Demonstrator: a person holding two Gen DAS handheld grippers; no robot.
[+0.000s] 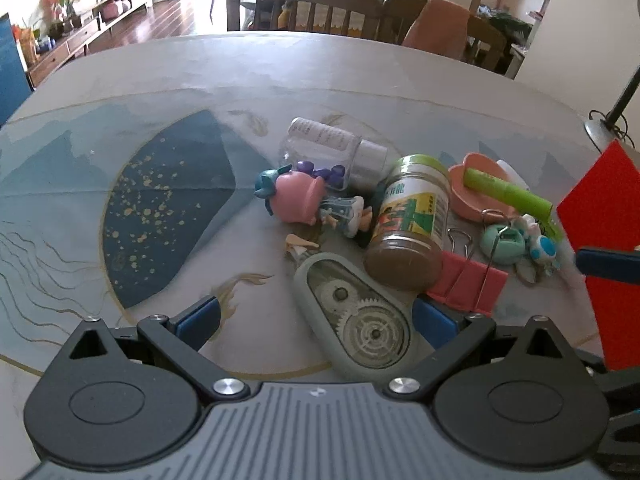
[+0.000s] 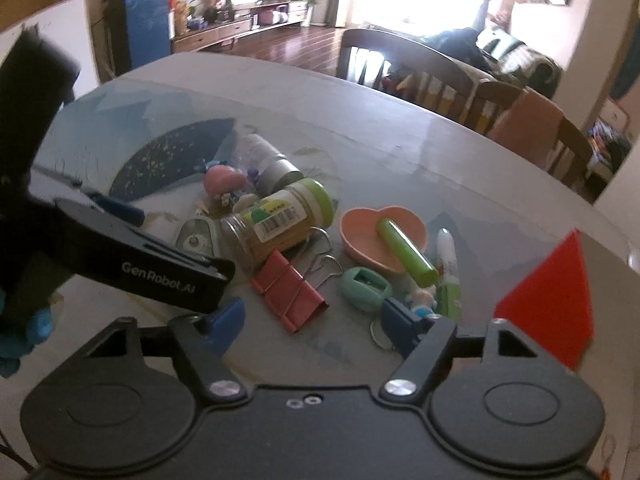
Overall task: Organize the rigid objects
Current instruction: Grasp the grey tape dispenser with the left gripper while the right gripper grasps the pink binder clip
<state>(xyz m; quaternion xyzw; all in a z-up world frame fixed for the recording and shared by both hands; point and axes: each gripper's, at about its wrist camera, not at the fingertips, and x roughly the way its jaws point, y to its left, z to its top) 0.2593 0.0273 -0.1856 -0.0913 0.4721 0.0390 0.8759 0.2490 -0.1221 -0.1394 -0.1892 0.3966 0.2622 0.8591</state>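
Observation:
A pile of small objects lies on the table. My left gripper [image 1: 316, 320] is open, its fingers either side of a grey correction-tape dispenser [image 1: 354, 316]. Beyond it lie a green-lidded spice jar [image 1: 412, 220], a pink-headed figurine [image 1: 312, 204], a clear bottle [image 1: 332, 152] with purple pieces, a red binder clip [image 1: 466, 282], a pink heart dish [image 1: 478, 192] with a green tube [image 1: 508, 194], and a mint round keychain [image 1: 502, 242]. My right gripper [image 2: 316, 322] is open above the binder clip [image 2: 290, 294], near the mint keychain [image 2: 366, 288], jar [image 2: 280, 220] and dish [image 2: 360, 236].
A red box [image 1: 600, 240] stands at the table's right edge, also in the right wrist view [image 2: 548, 304]. Wooden chairs [image 1: 304, 4] stand behind the far edge. The left gripper's arm [image 2: 140, 256] crosses the right view's left side. The patterned tablecloth [image 1: 160, 208] stretches left.

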